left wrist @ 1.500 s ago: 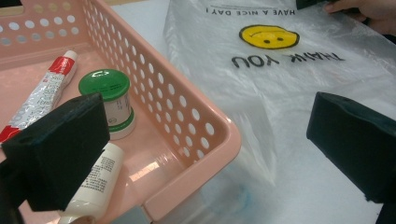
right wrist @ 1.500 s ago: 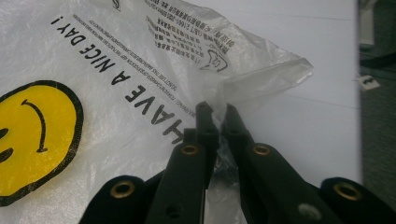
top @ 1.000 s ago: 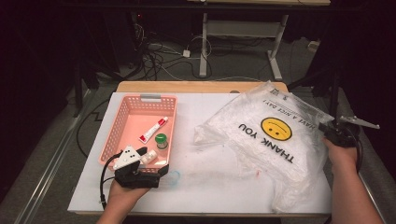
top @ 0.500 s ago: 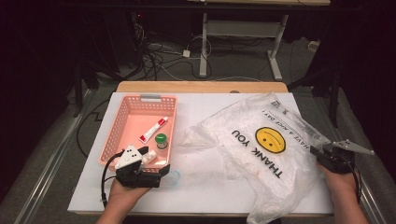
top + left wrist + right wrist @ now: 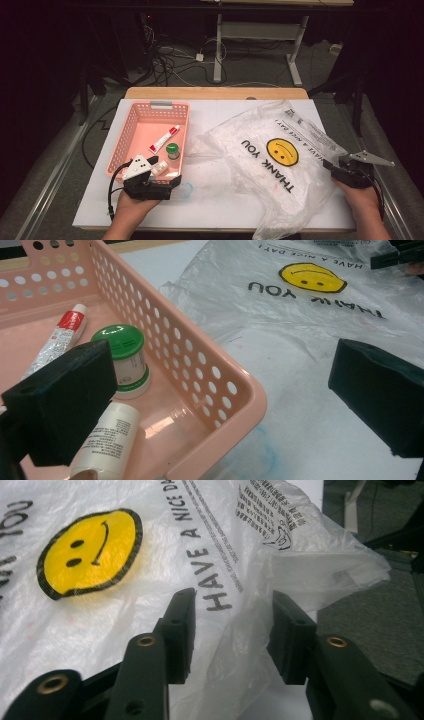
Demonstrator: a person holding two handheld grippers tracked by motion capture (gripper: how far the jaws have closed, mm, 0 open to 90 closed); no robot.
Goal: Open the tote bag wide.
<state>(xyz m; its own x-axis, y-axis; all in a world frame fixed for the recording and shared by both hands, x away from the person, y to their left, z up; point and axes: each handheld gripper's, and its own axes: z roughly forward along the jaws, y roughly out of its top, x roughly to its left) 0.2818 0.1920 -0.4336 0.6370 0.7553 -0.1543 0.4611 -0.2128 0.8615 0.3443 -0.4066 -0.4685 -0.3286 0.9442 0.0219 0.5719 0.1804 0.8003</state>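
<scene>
A clear plastic bag [image 5: 270, 160] printed with a yellow smiley and "THANK YOU" lies spread over the right half of the white table. My right gripper [image 5: 341, 169] sits at the bag's right edge. Its jaws have just been opening, and a loose fold of the bag [image 5: 240, 630] stands between the right gripper [image 5: 232, 610] pads without being pressed. My left gripper [image 5: 162, 176] is open wide at the near right corner of a pink basket [image 5: 150, 106]. In the left gripper view the left gripper [image 5: 225, 380] straddles the basket wall [image 5: 200, 370], with nothing held.
Inside the basket lie a red-and-white tube [image 5: 57, 337], a green-lidded jar [image 5: 122, 357] and a white bottle [image 5: 107, 437]. A faint blue stain [image 5: 186, 190] marks the table by the basket corner. The bag's lower end hangs over the near table edge. Cables and desk legs stand beyond the table.
My right gripper moved toward the near edge, dragging the bag with it, and its jaws parted. The bag now lies flatter and lower. The left gripper stayed put.
</scene>
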